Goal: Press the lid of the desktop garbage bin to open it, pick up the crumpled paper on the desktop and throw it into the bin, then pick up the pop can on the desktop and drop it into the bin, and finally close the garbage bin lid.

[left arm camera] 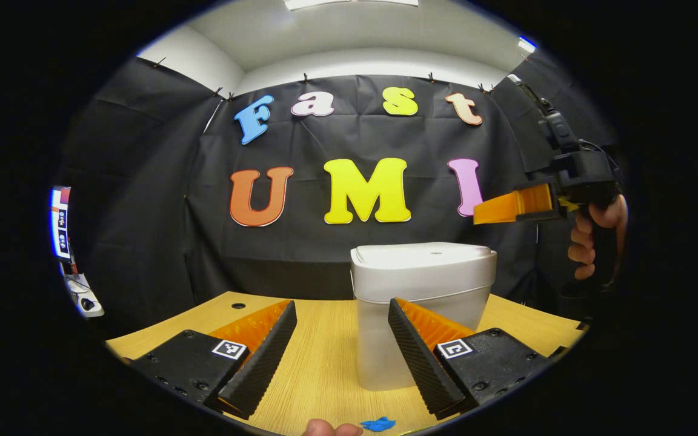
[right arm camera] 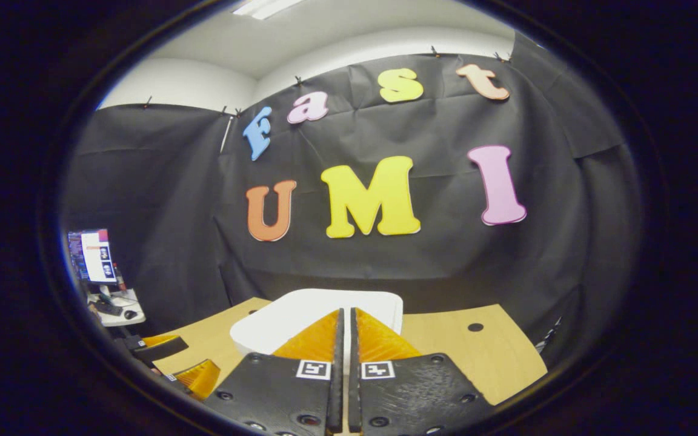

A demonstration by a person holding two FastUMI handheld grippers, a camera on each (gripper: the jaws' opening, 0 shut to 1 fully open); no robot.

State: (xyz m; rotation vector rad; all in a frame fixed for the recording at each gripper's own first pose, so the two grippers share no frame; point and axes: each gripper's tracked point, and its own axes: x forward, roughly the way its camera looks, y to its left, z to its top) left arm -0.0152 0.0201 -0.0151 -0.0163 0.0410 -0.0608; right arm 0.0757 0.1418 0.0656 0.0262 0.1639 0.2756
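Pale wood-grain desktop (left arm camera: 325,357) carries the white garbage bin (left arm camera: 425,297), which stands upright near the middle with its lid (left arm camera: 425,253) down and flat; the bin's lower front is cut off behind the left gripper's own fingers in the left gripper view. Left gripper (left arm camera: 342,348) is low over the desk with its jaws spread wide and nothing between them, the bin seen through the gap, clearly beyond the tips. Right gripper (left arm camera: 494,211) appears in that same view up and to the right of the bin, above lid height, gripped by a hand (left arm camera: 594,233) whose wrist runs off into shadow. In the right gripper view the right gripper (right arm camera: 343,330) has its jaws brought together to a thin slit, holding nothing, tips over the lid (right arm camera: 319,315); whether they touch the lid cannot be told. Part of the left gripper (right arm camera: 194,375) sits at the lower left edge there, mostly cropped. At the bottom rim of the left gripper view lie a small blue scrap (left arm camera: 378,424), too cut off to identify, and a fingertip (left arm camera: 331,429) beside it.
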